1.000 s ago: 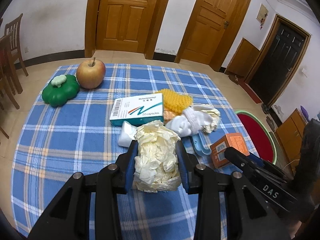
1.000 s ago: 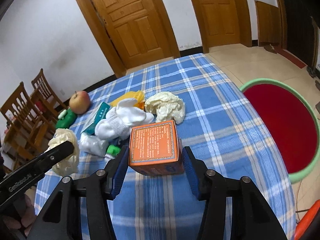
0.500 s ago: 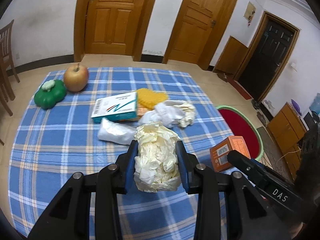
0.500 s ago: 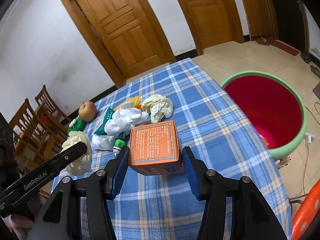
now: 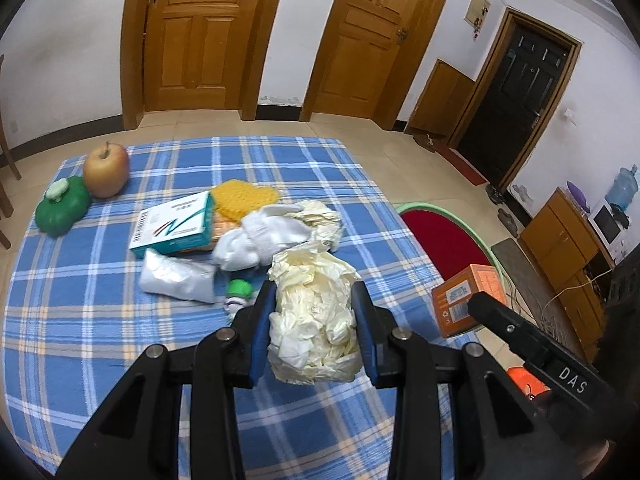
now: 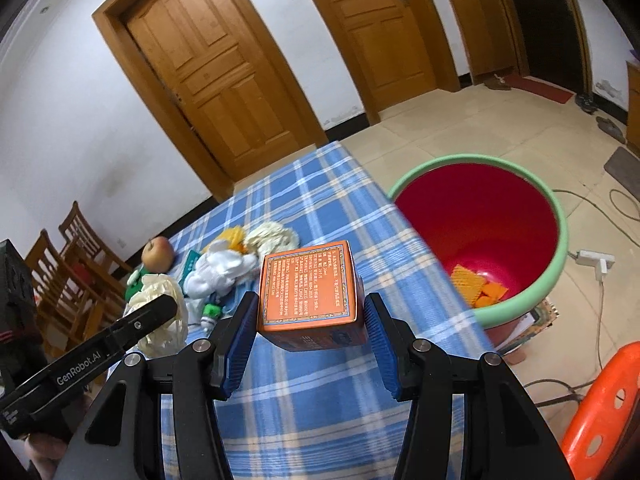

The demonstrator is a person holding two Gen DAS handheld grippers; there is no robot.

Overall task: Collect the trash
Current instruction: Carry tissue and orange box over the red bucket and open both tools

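Note:
My left gripper (image 5: 314, 312) is shut on a crumpled cream wad of paper (image 5: 314, 320) and holds it above the blue checked table (image 5: 80, 320). My right gripper (image 6: 310, 320) is shut on an orange box (image 6: 308, 284), lifted above the table's right edge; the box also shows in the left wrist view (image 5: 466, 300). A red bin with a green rim (image 6: 484, 236) stands on the floor to the right of the table, with orange scraps inside. A pile of trash stays on the table: a white sock (image 5: 264, 240), another cream wad (image 5: 320, 216), a white wrapper (image 5: 176, 280).
A teal medicine box (image 5: 176, 224), a yellow sponge (image 5: 244, 196), an apple (image 5: 106, 170) and a green pumpkin-shaped container (image 5: 60, 208) lie on the table. Wooden chairs (image 6: 60, 272) stand at the left. An orange stool (image 6: 600, 412) is at lower right.
Both grippers have risen and moved right with their loads. The bin has come closer and fuller into the right wrist view.

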